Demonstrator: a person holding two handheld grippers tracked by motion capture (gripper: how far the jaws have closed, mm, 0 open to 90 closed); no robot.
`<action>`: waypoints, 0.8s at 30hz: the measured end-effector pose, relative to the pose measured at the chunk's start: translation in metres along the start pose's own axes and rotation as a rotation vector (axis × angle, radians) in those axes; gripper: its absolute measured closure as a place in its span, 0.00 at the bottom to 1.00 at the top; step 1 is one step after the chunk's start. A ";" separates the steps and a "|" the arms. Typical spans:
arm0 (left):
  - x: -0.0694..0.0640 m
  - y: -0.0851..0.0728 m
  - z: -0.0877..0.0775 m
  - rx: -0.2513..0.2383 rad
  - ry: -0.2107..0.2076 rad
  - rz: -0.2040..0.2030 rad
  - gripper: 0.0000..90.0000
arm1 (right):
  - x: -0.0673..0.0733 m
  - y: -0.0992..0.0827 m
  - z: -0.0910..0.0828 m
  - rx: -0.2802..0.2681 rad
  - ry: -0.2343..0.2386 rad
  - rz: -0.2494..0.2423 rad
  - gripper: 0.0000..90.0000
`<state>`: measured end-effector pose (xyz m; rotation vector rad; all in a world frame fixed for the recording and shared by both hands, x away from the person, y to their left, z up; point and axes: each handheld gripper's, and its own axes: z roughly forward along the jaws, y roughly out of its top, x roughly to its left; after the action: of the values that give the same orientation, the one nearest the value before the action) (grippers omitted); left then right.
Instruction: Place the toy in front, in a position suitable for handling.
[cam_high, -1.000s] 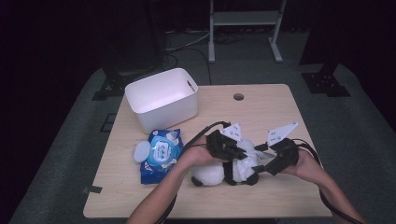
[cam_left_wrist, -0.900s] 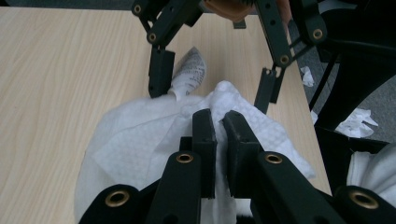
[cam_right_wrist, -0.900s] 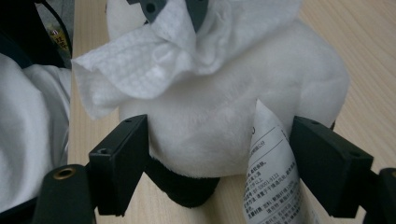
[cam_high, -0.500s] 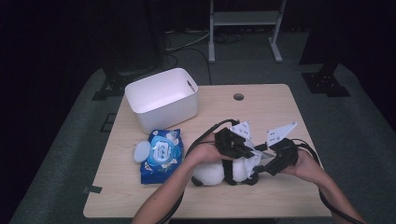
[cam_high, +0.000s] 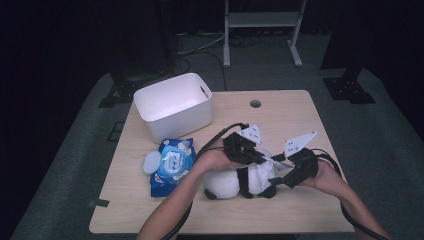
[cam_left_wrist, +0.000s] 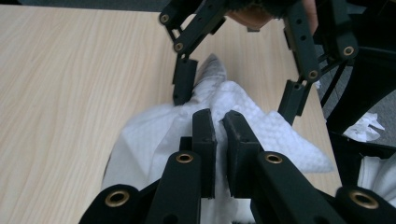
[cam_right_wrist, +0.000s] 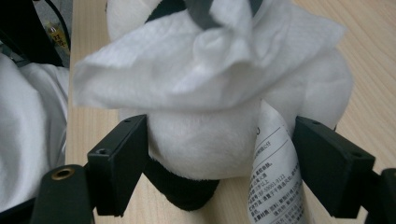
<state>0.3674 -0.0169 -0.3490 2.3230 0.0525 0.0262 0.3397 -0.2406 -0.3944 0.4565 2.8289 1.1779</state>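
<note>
Nearest the person, a plush panda (cam_high: 240, 181) lies on the tabletop (cam_high: 280, 210) between the two hands, with a white wipe (cam_high: 272, 161) draped on top of it. The left gripper (cam_high: 243, 148) comes in over the toy, its jaws pressed together and pinching the wipe; the left gripper view shows the wipe (cam_left_wrist: 224, 121) bunched between the closed pads. The right gripper (cam_high: 292, 172) sits at the toy's right end, and in the right gripper view its jaws stand spread on either side of a white plush part (cam_right_wrist: 205, 135), close beside it but seemingly not squeezing. I judge the wipe to be feather-light, limp and easy to tear, so a pinch on a gathered fold holds better than a pinch on one edge. The toy is soft and light and will slide under a rubbing stroke unless steadied at a firm, rounded part. The right gripper view shows a printed label (cam_right_wrist: 275, 172) on the toy and the crumpled wipe (cam_right_wrist: 201, 60), which the high view leaves too small to read. The high view gives the layout. Farther off to the left lie a blue wipe pack (cam_high: 172, 165) with a round lid (cam_high: 151, 162) beside it, and beyond them a white bin (cam_high: 174, 107).
</note>
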 end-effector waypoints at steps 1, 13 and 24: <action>0.001 -0.002 -0.002 -0.001 0.005 -0.008 0.93 | 0.000 0.000 0.000 -0.001 0.001 0.000 0.22; 0.014 -0.030 -0.022 0.020 0.051 -0.070 0.93 | 0.001 0.000 0.000 0.006 0.002 0.000 0.22; 0.022 -0.057 -0.047 0.039 0.098 -0.114 0.93 | 0.001 0.002 0.001 0.011 0.004 0.000 0.22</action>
<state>0.3864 0.0574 -0.3583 2.3530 0.2370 0.0824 0.3395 -0.2385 -0.3934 0.4552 2.8401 1.1654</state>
